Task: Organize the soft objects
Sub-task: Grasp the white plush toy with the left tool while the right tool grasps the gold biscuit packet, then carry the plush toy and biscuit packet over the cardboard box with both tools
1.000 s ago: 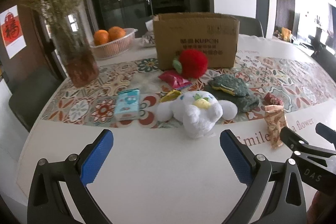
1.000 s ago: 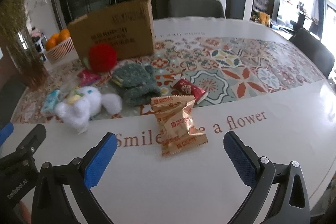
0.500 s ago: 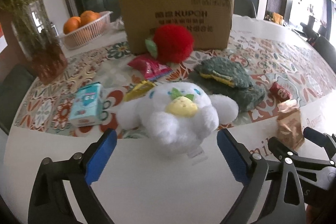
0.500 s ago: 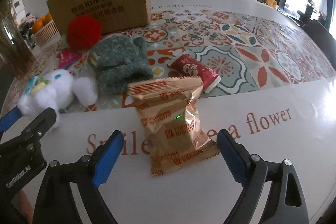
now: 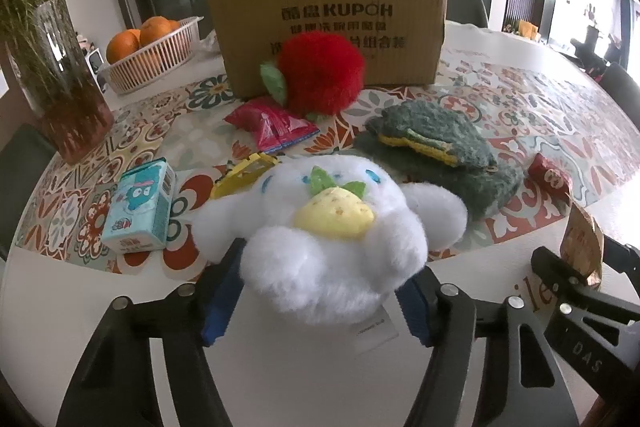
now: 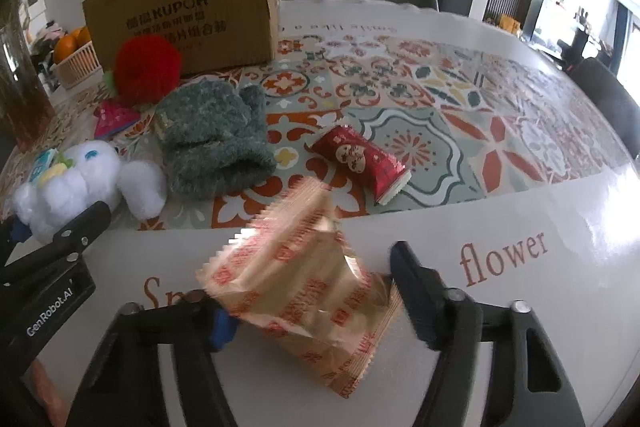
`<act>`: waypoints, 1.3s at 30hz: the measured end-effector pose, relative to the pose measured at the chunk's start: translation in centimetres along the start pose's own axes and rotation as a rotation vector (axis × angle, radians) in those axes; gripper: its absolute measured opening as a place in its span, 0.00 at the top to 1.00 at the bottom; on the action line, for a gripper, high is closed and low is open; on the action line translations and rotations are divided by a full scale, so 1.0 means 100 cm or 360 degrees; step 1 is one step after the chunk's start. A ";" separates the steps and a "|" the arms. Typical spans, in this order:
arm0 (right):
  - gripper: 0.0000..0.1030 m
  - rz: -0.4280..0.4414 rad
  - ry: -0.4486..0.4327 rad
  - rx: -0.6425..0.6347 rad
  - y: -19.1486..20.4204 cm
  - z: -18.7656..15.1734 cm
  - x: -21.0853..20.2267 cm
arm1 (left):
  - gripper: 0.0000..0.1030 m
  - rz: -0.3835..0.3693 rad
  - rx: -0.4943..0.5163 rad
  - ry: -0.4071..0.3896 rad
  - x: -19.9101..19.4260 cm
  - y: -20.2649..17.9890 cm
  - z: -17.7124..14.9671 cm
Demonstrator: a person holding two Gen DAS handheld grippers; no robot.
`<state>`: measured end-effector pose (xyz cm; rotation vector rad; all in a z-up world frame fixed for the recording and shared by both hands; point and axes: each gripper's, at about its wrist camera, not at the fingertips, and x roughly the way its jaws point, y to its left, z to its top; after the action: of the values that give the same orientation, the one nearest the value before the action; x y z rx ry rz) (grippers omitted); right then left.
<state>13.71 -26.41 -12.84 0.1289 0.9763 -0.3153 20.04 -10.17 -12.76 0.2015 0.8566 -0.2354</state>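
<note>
My left gripper (image 5: pixel 320 299) is shut on the white plush toy (image 5: pixel 332 227), its blue pads pressed into the toy's sides at the table's near edge. My right gripper (image 6: pixel 308 303) is shut on a gold snack bag (image 6: pixel 304 283), which looks tilted and blurred. A red plush apple (image 5: pixel 320 71) leans against the cardboard box (image 5: pixel 328 27). A green knitted piece (image 5: pixel 436 151) lies right of the plush toy. The plush toy (image 6: pixel 80 183), apple (image 6: pixel 146 69), knitted piece (image 6: pixel 212 139) and box (image 6: pixel 184 15) also show in the right wrist view.
On the patterned table runner (image 6: pixel 440 107) lie a red snack pack (image 6: pixel 360 159), a pink packet (image 5: pixel 272 127), a yellow packet (image 5: pixel 240 175) and a small blue carton (image 5: pixel 140 207). A basket of oranges (image 5: pixel 152 47) and a glass vase (image 5: pixel 56 79) stand at the back left.
Both grippers moved forward and closed: the left onto the white plush toy, the right onto the gold snack bag, which now tilts up.
</note>
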 end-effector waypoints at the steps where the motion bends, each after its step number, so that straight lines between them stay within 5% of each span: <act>1: 0.44 -0.0002 -0.0003 -0.0005 0.000 0.000 -0.001 | 0.40 -0.0003 0.0001 -0.0011 -0.001 0.000 -0.001; 6: 0.47 0.0019 -0.0014 0.0021 -0.003 -0.003 -0.004 | 0.55 -0.0030 -0.0001 -0.0051 -0.006 0.002 -0.004; 21: 0.48 0.0191 -0.0192 0.0054 -0.002 -0.004 -0.055 | 0.55 -0.0086 -0.0003 -0.0210 -0.051 0.005 -0.012; 39: 0.48 0.0388 -0.0415 0.0035 0.024 0.055 -0.135 | 0.55 -0.0140 0.0020 -0.0422 -0.134 0.039 0.030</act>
<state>11.80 -22.72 1.37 0.2191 0.6903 -0.1148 14.90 -5.62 -0.29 0.1407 0.6016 -0.3420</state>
